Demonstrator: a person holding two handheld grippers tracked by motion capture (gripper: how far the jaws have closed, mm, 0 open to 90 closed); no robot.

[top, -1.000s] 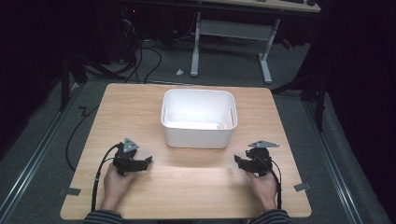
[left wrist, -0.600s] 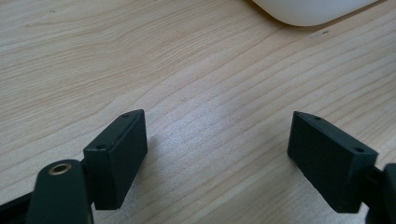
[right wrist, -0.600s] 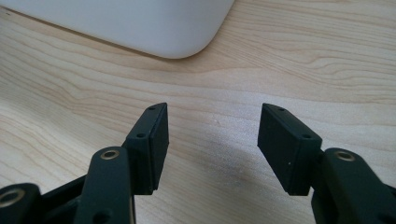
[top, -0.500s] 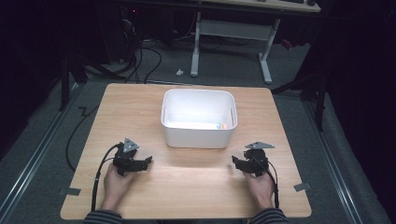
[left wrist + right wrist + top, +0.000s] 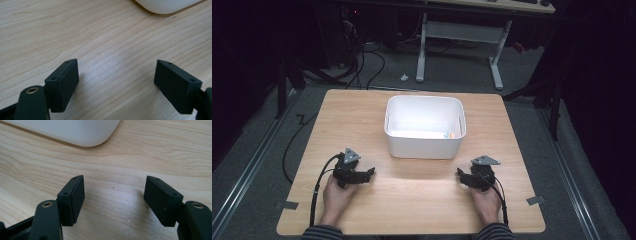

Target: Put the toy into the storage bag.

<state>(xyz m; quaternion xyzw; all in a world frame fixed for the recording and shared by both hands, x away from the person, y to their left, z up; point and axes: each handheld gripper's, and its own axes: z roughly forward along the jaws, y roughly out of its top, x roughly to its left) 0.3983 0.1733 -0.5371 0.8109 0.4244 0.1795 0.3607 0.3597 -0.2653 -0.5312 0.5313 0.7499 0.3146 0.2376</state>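
Jaws spread on both grippers, nothing between the pads, bare wood under them. The right gripper [image 5: 464,176] has just been opening its jaws, with nothing in the gap; the left gripper [image 5: 364,174] stands about as wide. Both sit low on the table [image 5: 362,110], left at about 8 o'clock from the bin, right at about 4 o'clock, each near it but apart from it.

The bin [image 5: 424,145] sits mid-table, slightly toward 12 o'clock from centre, upright, open top.

Handling, as a judgement:
- Thin moulded plastic, so light and fairly stiff, though the walls will likely flex under a one-sided pinch.
- Smooth glossy skin: slippery on flat pads, so grip over the rim rather than the bare wall.
- Best hold: one gripper on each short side, at 9 and 3 o'clock of the rim, one pad inside and one outside.
- Not fragile, but a lopsided lift would tip it and shift what's inside.

Look: white, rectangular, rounded corners, walls tapering slightly to the base, rolled lip. A few small coloured bits lie inside near its 4 o'clock corner [image 5: 449,134]; too small to identify. Its rounded lower corner shows in the left gripper view [image 5: 165,6] and the right gripper view [image 5: 75,132].
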